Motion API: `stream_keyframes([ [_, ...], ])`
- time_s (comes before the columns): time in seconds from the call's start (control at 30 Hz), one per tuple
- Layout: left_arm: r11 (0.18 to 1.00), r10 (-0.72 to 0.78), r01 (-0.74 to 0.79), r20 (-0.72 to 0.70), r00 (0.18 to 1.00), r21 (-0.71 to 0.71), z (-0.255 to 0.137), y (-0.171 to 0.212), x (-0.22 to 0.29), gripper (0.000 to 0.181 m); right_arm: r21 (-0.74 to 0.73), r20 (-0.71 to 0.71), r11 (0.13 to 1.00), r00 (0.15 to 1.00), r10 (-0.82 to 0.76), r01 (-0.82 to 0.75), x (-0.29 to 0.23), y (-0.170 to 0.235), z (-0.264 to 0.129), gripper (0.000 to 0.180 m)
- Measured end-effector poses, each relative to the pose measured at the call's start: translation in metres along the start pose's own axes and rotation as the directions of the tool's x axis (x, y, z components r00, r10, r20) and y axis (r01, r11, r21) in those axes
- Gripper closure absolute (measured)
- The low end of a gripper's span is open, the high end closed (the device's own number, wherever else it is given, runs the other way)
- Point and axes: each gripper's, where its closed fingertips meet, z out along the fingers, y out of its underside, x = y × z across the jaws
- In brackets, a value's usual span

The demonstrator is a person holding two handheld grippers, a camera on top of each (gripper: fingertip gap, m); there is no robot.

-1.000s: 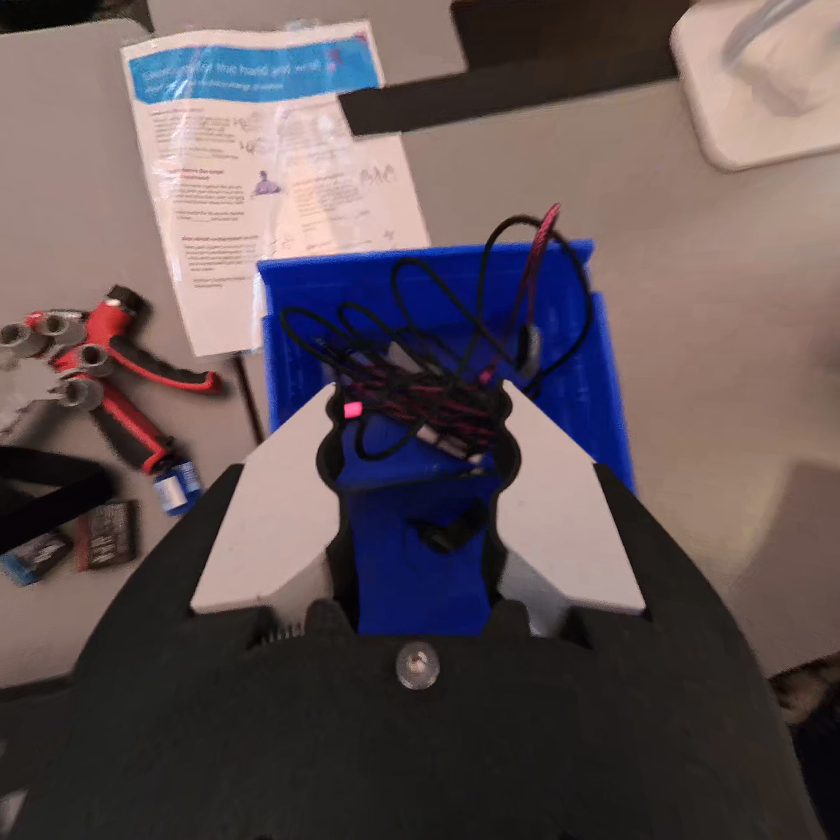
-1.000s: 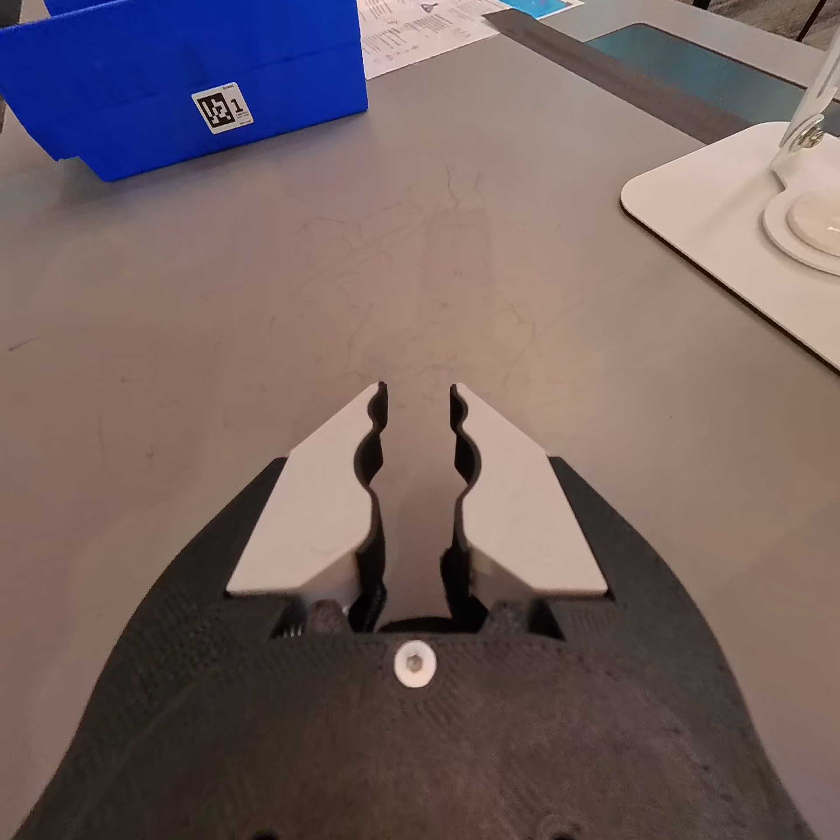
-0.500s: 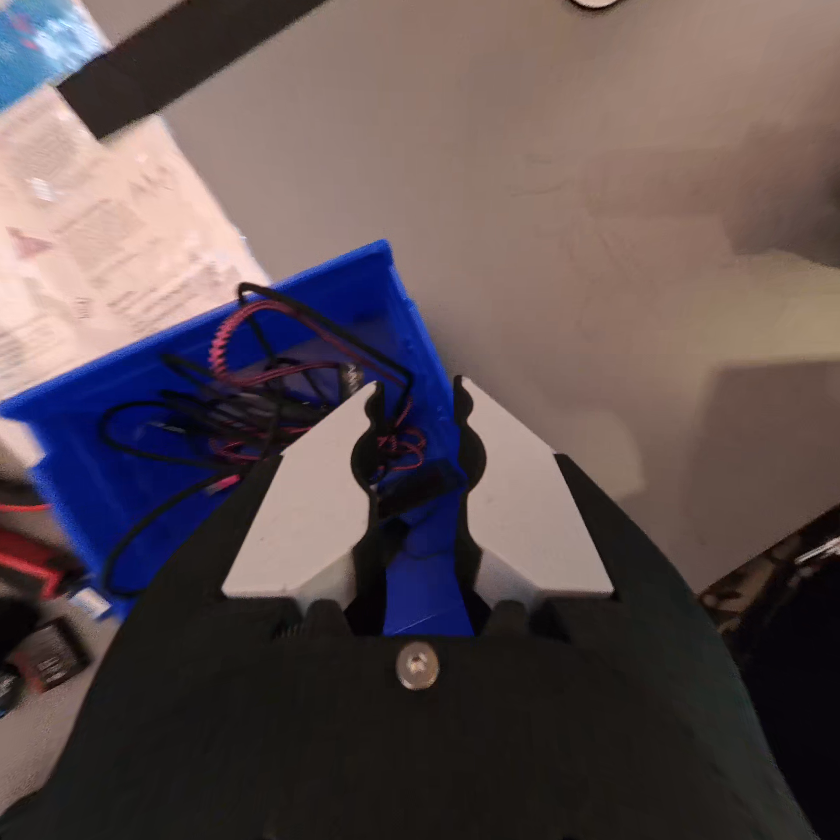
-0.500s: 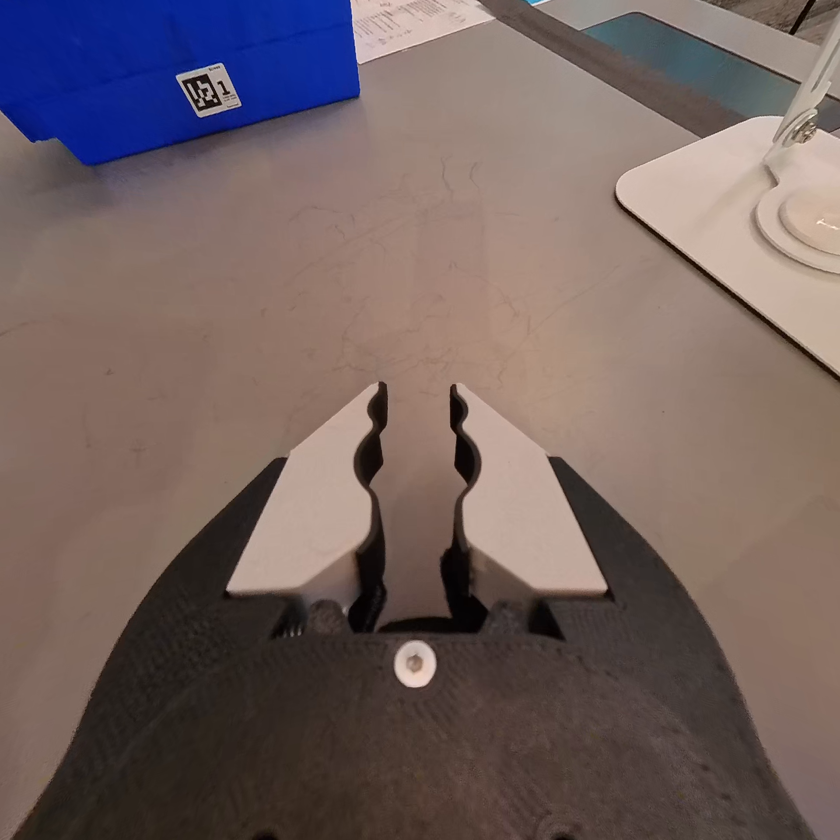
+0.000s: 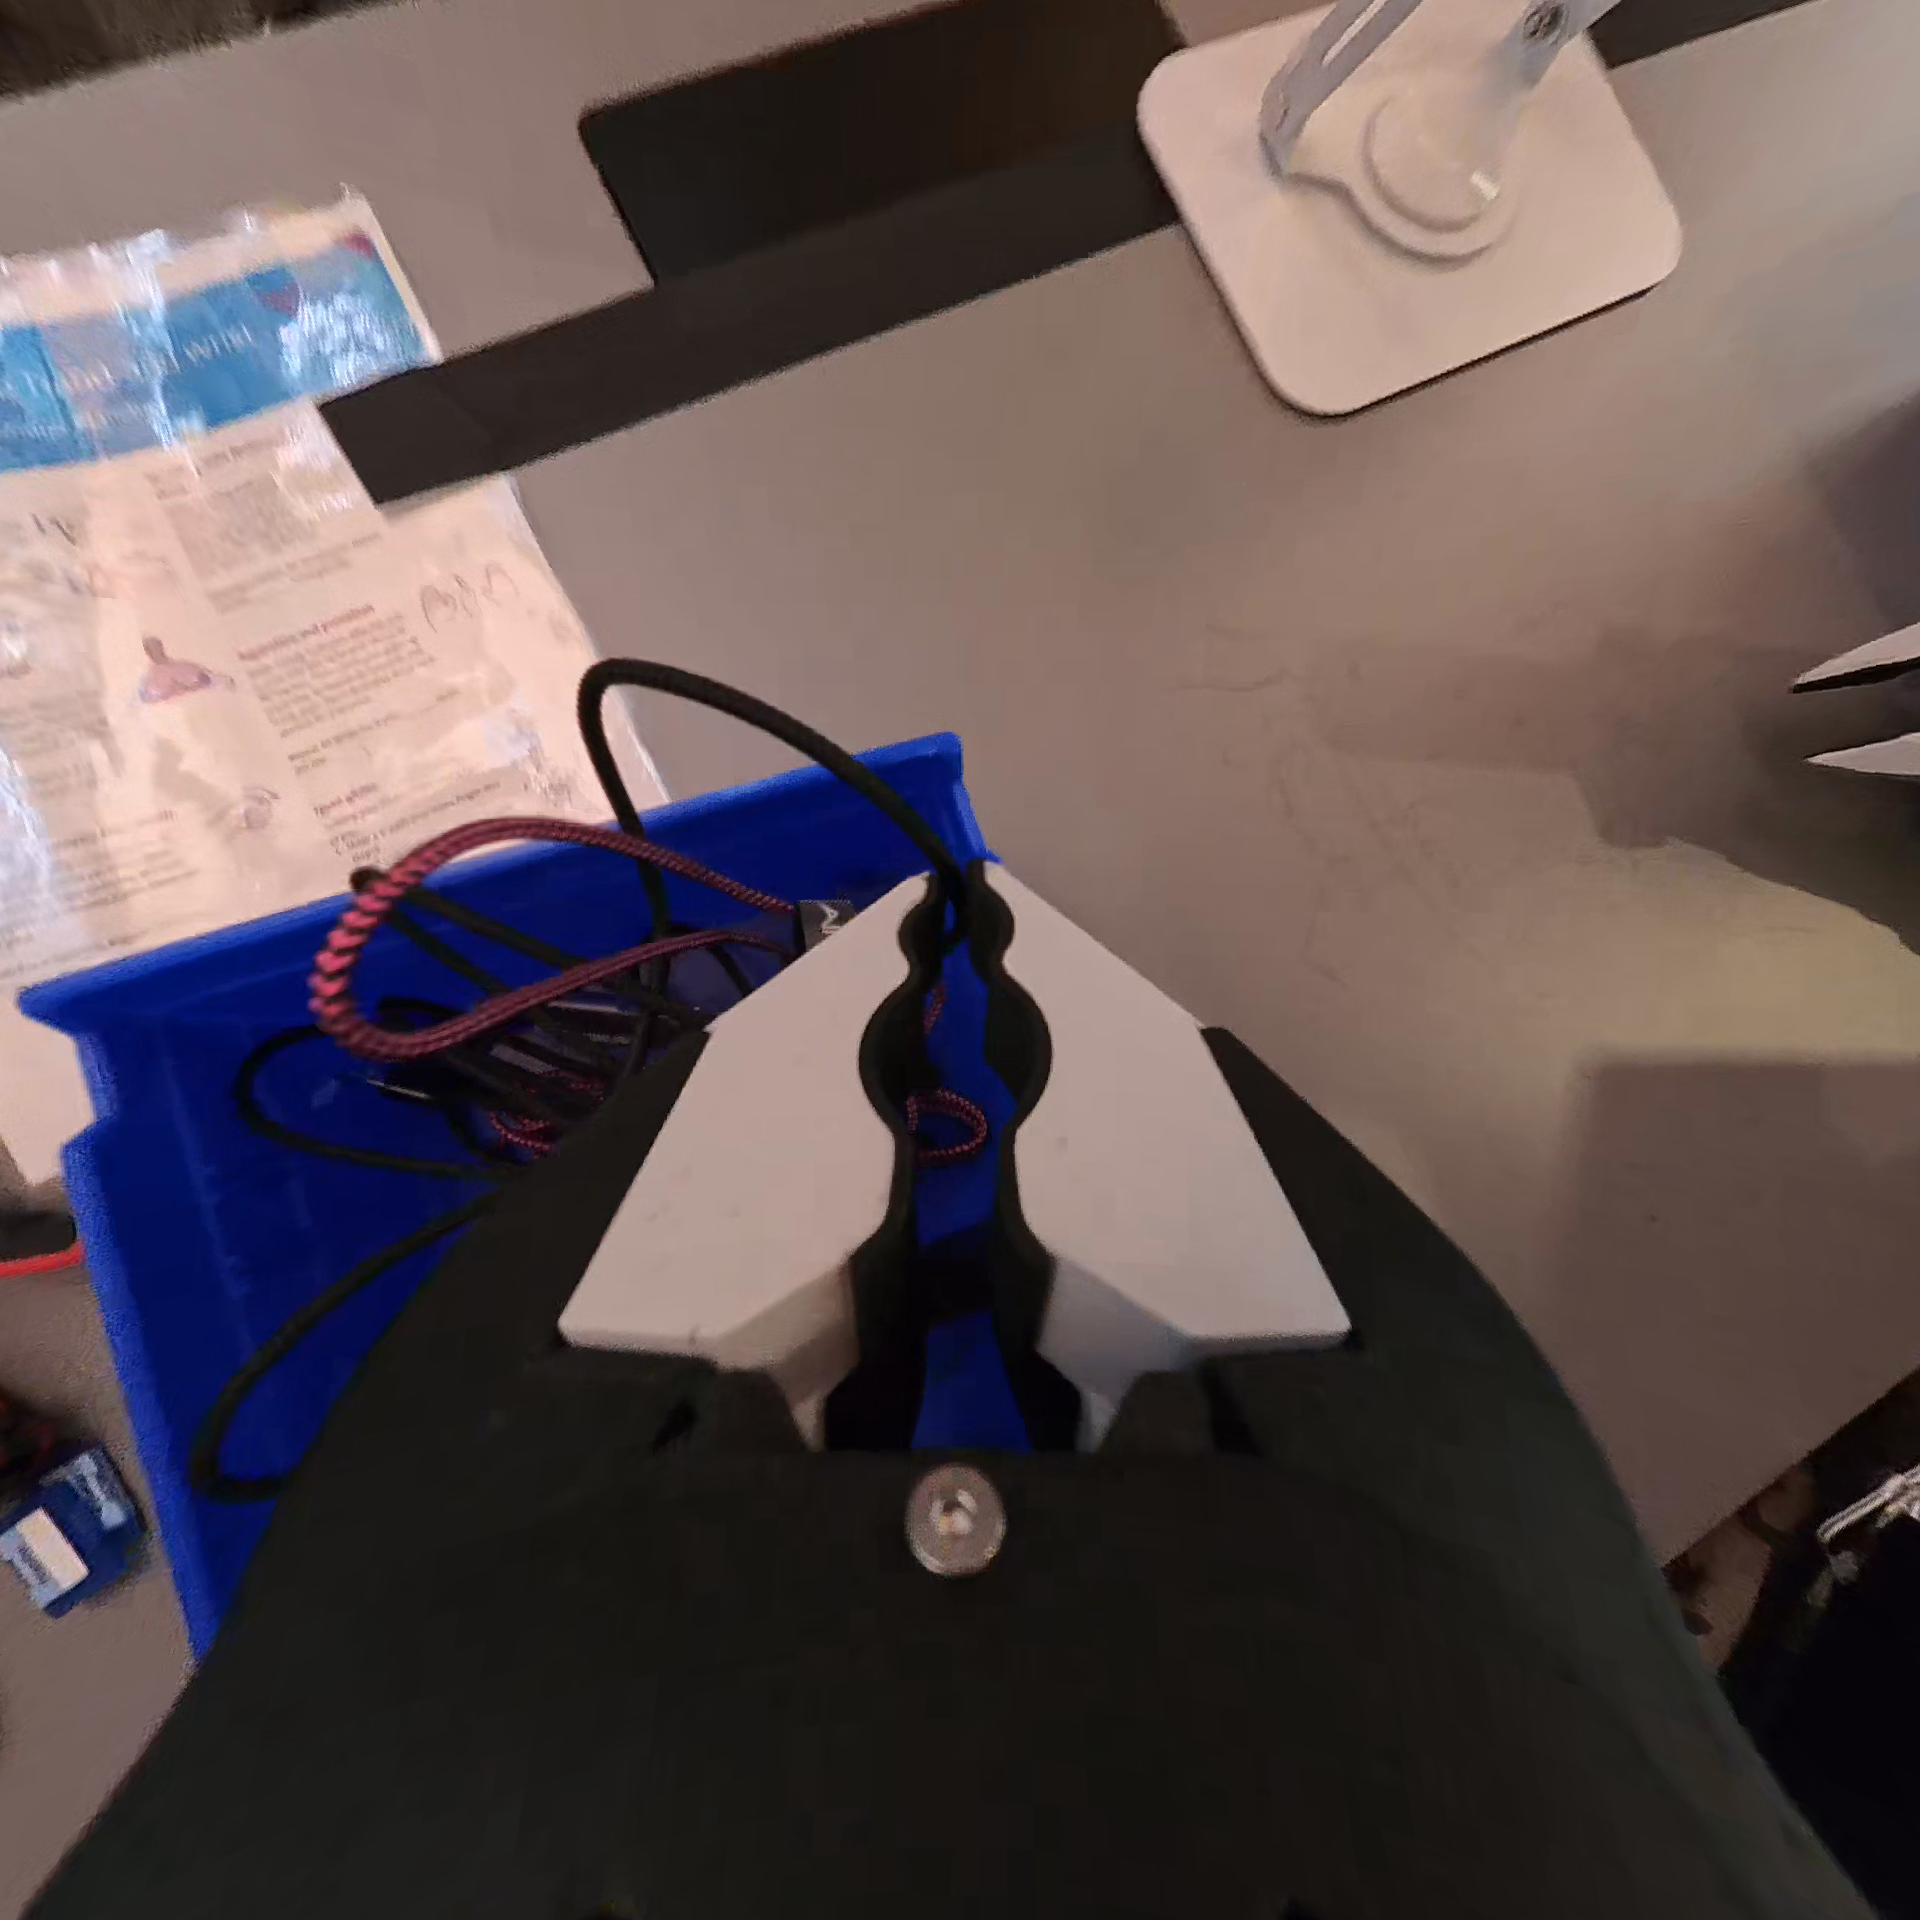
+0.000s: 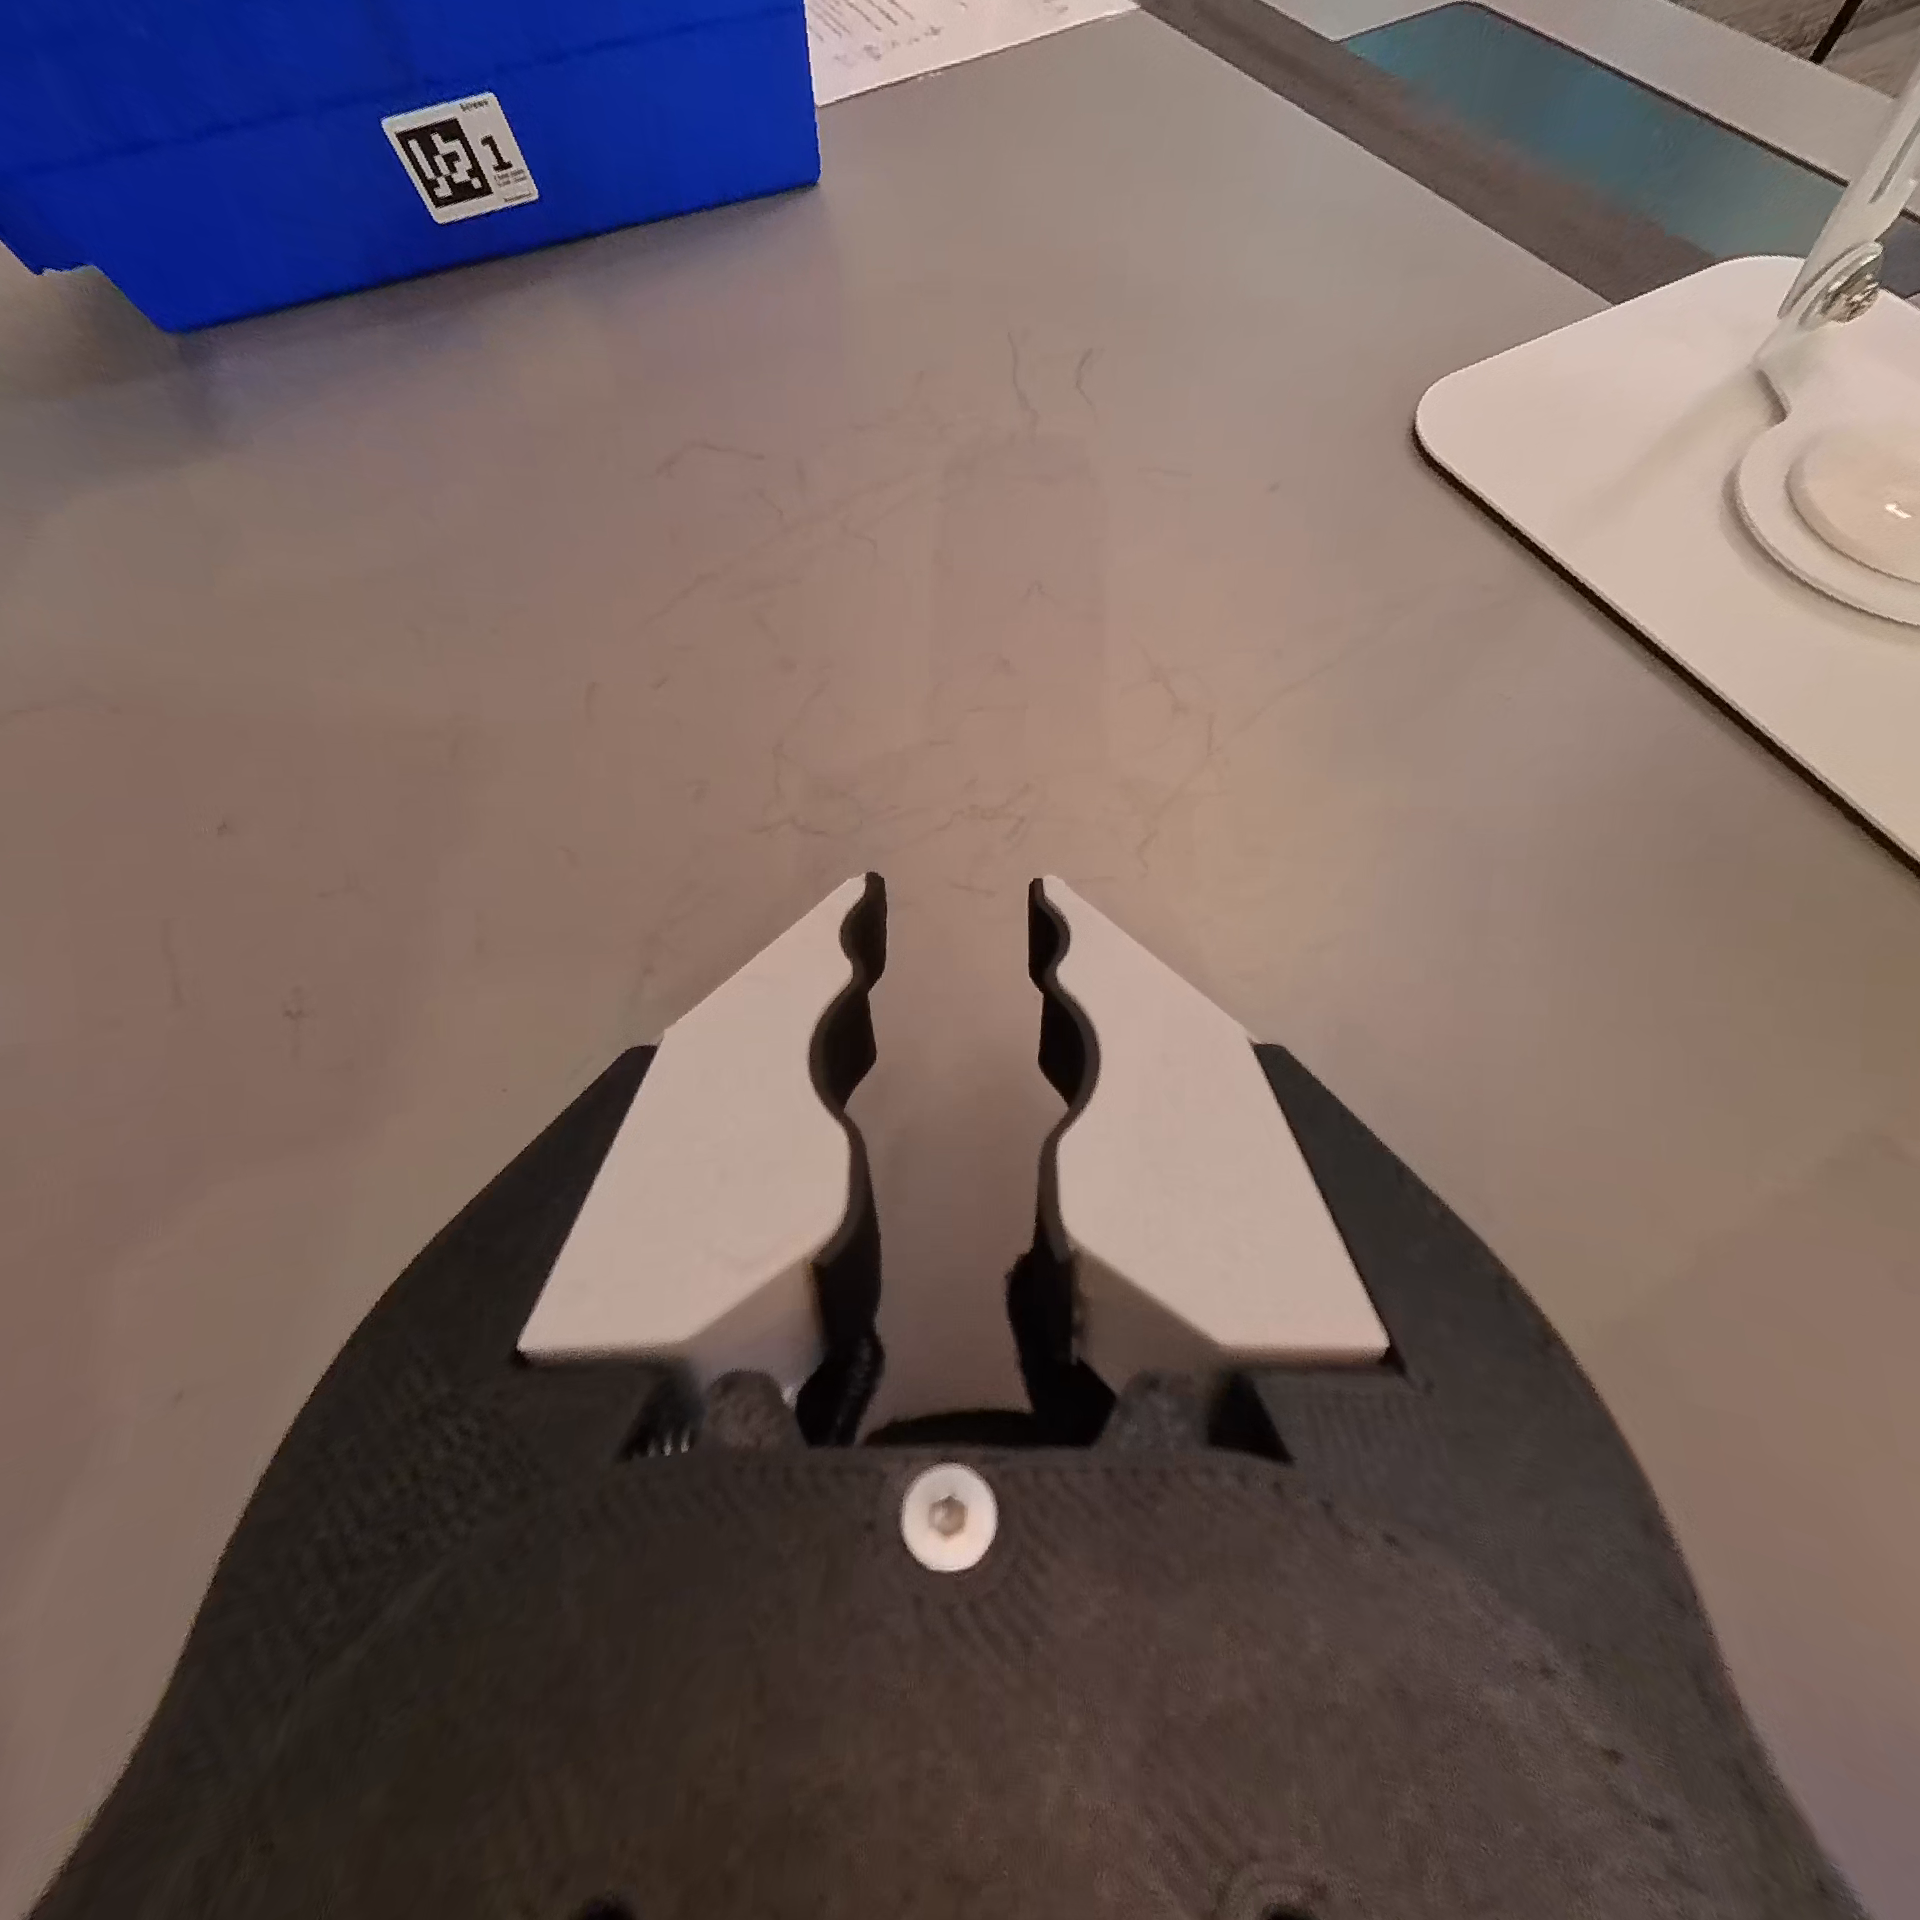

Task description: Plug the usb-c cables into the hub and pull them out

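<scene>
In the left wrist view a blue bin holds a tangle of black and red-black braided cables. My left gripper is above the bin's right end. It is shut on a black cable that loops up out of the bin and runs down between the fingertips. I cannot make out the hub. My right gripper is open and empty, low over the bare grey table. Its fingertips also show at the right edge of the left wrist view. The bin's tagged side shows in the right wrist view.
A laminated printed sheet lies behind the bin. A white stand base sits at the back right; it also shows in the right wrist view. A black strip crosses the table. A small blue box lies left of the bin. My right fingertips sit around 40 cm from my left ones.
My left gripper went from wide open over the cable tangle to shut on a black cable at the bin's right end. My right gripper stayed open and drifted slightly forward.
</scene>
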Motion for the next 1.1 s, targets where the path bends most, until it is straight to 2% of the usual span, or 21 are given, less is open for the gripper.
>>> stream_keyframes([
  [0.07, 0.998, 0.011, -0.012, 0.008, 1.0, 0.067, -0.013, -0.008, -0.001, 0.179, -0.006, -0.001, 1.0, 1.0, 0.0, 0.0, 0.0, 0.002, 0.001, 0.155],
  [0.2, 0.995, -0.02, 0.023, -0.029, 0.999, 0.098, -0.03, -0.006, -0.003, 0.179, -0.008, 0.004, 1.0, 1.0, 0.009, -0.009, 0.001, 0.003, 0.002, 0.155],
  [0.3, 0.997, -0.017, 0.015, -0.032, 0.999, -0.075, -0.01, 0.031, -0.006, 0.179, -0.012, 0.006, 1.0, 1.0, 0.002, -0.002, -0.001, 0.003, 0.003, 0.155],
  [0.33, 0.993, 0.021, -0.02, 0.007, 1.0, -0.12, -0.008, 0.039, -0.009, 0.178, -0.014, 0.006, 1.0, 1.0, 0.0, 0.0, -0.001, 0.003, 0.003, 0.155],
  [0.4, 0.997, 0.076, -0.077, 0.056, 0.996, 0.012, -0.027, 0.012, -0.006, 0.179, -0.017, 0.005, 1.0, 1.0, 0.0, 0.0, -0.001, 0.004, 0.004, 0.155],
  [0.47, 0.983, 0.043, -0.049, 0.038, 0.998, 0.176, -0.056, -0.019, -0.001, 0.179, -0.019, 0.005, 1.0, 1.0, 0.007, -0.007, 0.0, 0.005, 0.004, 0.155],
  [0.57, 0.98, 0.063, -0.083, 0.111, 0.992, 0.183, -0.066, -0.019, -0.013, 0.18, -0.008, 0.003, 1.0, 1.0, 0.006, -0.006, 0.0, 0.003, 0.002, 0.155],
  [0.67, 0.999, 0.042, -0.042, 0.073, 0.996, -0.011, -0.04, 0.024, -0.018, 0.179, -0.014, 0.003, 1.0, 1.0, 0.002, -0.002, 0.0, 0.003, 0.002, 0.155],
  [0.73, 0.996, 0.052, -0.058, 0.102, 0.993, 0.063, -0.048, 0.016, -0.018, 0.179, -0.012, 0.0, 1.0, 1.0, -0.008, 0.008, -0.001, 0.002, 0.002, 0.155],
  [0.8, 0.968, -0.016, -0.003, 0.074, 0.997, 0.249, -0.079, -0.011, -0.02, 0.179, -0.019, 0.002, 1.0, 1.0, 0.0, 0.0, -0.001, 0.004, 0.003, 0.155],
  [0.9, 0.937, -0.103, 0.082, 0.044, 0.994, 0.339, -0.103, -0.014, -0.036, 0.179, -0.015, 0.003, 1.0, 1.0, 0.003, -0.003, 0.0, 0.004, 0.003, 0.155],
  [0.97, 0.944, -0.136, 0.121, 0.028, 0.99, 0.307, -0.1, 0.001, -0.041, 0.179, -0.015, 0.001, 1.0, 1.0, 0.004, -0.004, 0.0, 0.004, 0.002, 0.155],
  [1.1, 0.967, -0.158, 0.137, 0.084, 0.984, 0.214, -0.089, 0.035, -0.056, 0.179, -0.016, 0.001, 1.0, 1.0, -0.002, 0.002, -0.001, 0.003, 0.002, 0.155],
])
